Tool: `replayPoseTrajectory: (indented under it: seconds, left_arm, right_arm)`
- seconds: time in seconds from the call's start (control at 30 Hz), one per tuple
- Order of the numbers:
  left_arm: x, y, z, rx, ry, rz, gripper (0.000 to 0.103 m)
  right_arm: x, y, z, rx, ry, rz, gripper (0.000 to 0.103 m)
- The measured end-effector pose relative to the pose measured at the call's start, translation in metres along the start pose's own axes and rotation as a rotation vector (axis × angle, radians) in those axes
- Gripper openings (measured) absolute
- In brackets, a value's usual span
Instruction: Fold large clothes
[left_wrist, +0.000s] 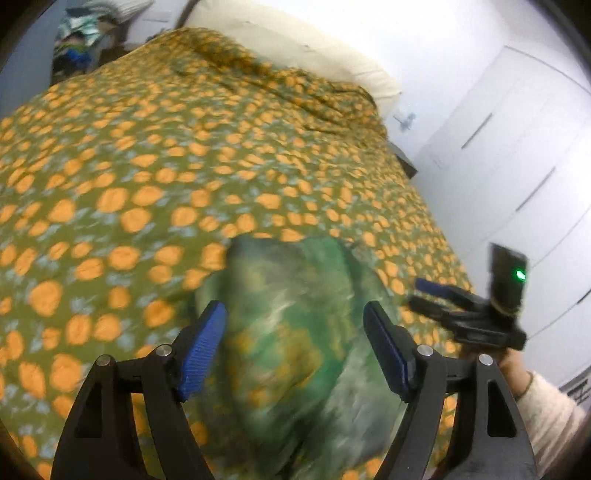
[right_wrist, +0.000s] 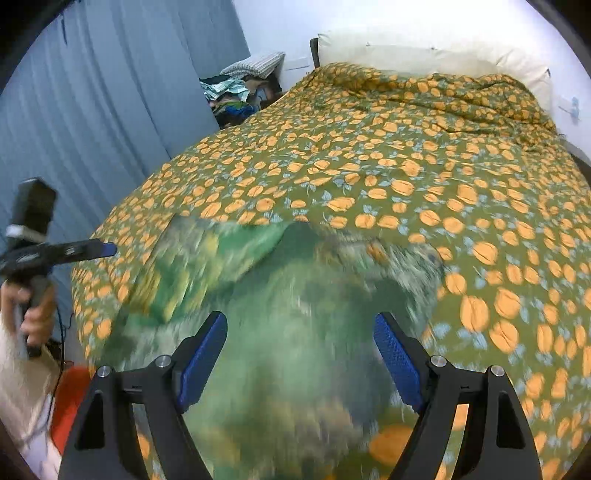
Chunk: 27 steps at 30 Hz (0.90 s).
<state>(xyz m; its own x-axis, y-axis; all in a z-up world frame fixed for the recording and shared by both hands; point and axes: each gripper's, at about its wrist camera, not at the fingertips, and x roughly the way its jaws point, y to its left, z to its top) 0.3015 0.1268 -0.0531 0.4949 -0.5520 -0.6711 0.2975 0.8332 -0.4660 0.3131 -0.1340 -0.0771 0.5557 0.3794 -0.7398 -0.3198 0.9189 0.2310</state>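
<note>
The crumpled green, tie-dye-patterned garment (right_wrist: 280, 295) is smeared by blur in both of my views, so I cannot make out its sleeves, collar or edges, nor say what kind of clothing it is. It lies heaped on the near part of the bed, on the olive bedspread printed with orange fruit (right_wrist: 406, 177), and its lower part runs out of frame under my jaws. No brand, label or writing can be read on it or anywhere else.

My left gripper (left_wrist: 295, 347) has its jaws spread wide, blue pads apart, with nothing between them; the garment sits beyond the tips. My right gripper (right_wrist: 301, 354) likewise stands wide open and empty above the cloth. In the left view the right gripper appears at the edge, blurred, a green light glowing on its black camera block (left_wrist: 511, 275).

A cream pillow (right_wrist: 424, 51) lies at the head of the bed, partly hidden by the bedspread's rumpled edge. A jumbled pile of clothes (right_wrist: 232, 96) beside the blue curtain (right_wrist: 110, 103) is too small to sort out.
</note>
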Motion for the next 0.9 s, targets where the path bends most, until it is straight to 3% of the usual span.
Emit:
replayPoseTrajectory:
  seconds: [0.1,0.17,0.23,0.33,0.43,0.57,0.67,0.77,0.9]
  left_arm:
    - [0.038,0.009,-0.009,-0.05,0.035,0.067,0.078]
    - [0.072,0.028,-0.017,-0.101,0.055,0.171,0.076]
    - [0.088,0.046,-0.025,-0.13,0.077,0.226,0.078]
    - [0.096,0.079,-0.045,-0.217,0.107,0.168,0.083]
    - [0.088,0.074,-0.046,-0.2,0.096,0.164,0.083]
    - [0.067,0.061,-0.042,-0.167,0.085,0.158,0.083]
    - [0.034,0.05,-0.041,-0.144,0.046,0.125,0.083]
    - [0.0,0.032,-0.053,-0.051,0.025,0.135,0.084]
    - [-0.026,0.021,-0.09,0.039,0.038,0.178,0.09]
  right_arm:
    - [0.038,-0.01,0.012,0.064,0.036,0.01,0.08]
    - [0.071,-0.017,0.01,0.119,0.084,0.02,0.08]
    - [0.098,-0.024,0.001,0.169,0.116,0.02,0.08]
    - [0.116,-0.027,-0.008,0.16,0.115,0.01,0.081]
    - [0.116,-0.023,-0.009,0.134,0.111,0.003,0.082]
    - [0.095,-0.016,-0.009,0.081,0.087,-0.028,0.081]
    - [0.045,-0.001,-0.017,0.03,0.017,-0.015,0.081]
    - [-0.002,0.013,-0.043,-0.011,-0.002,-0.003,0.081]
    - [-0.047,0.029,-0.101,-0.04,0.028,-0.013,0.081]
